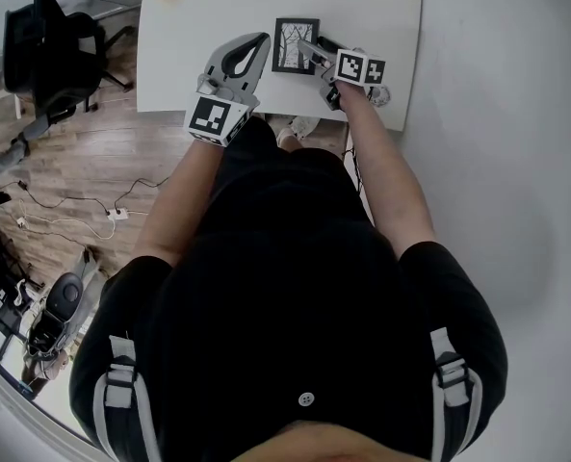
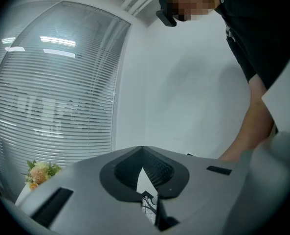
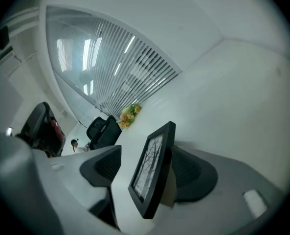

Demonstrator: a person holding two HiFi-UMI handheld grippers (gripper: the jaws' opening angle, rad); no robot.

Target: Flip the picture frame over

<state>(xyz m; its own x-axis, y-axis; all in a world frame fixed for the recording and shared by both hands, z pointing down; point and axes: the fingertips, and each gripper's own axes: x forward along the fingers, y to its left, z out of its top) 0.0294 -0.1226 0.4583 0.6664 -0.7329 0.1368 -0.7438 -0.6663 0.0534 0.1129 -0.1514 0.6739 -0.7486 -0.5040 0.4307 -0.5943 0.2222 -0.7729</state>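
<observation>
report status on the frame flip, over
Left tongs shut, empty. Right tongs open, picture frame between them, unclamped. Frame picture-side up on table. Nothing blocking.

Black short-sleeved top with grey-white straps; grey left gripper (image 1: 260, 42) and right gripper (image 1: 310, 49) bear black-and-white marker cubes.

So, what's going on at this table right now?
A person stands at a white table with a handheld gripper in each hand. The right gripper has its jaws open around a black picture frame. The frame seems to lean on one pad and is clear of the other, so it isn't clamped. Its picture side faces up. The left gripper is shut and empty, just beside the frame.
</observation>
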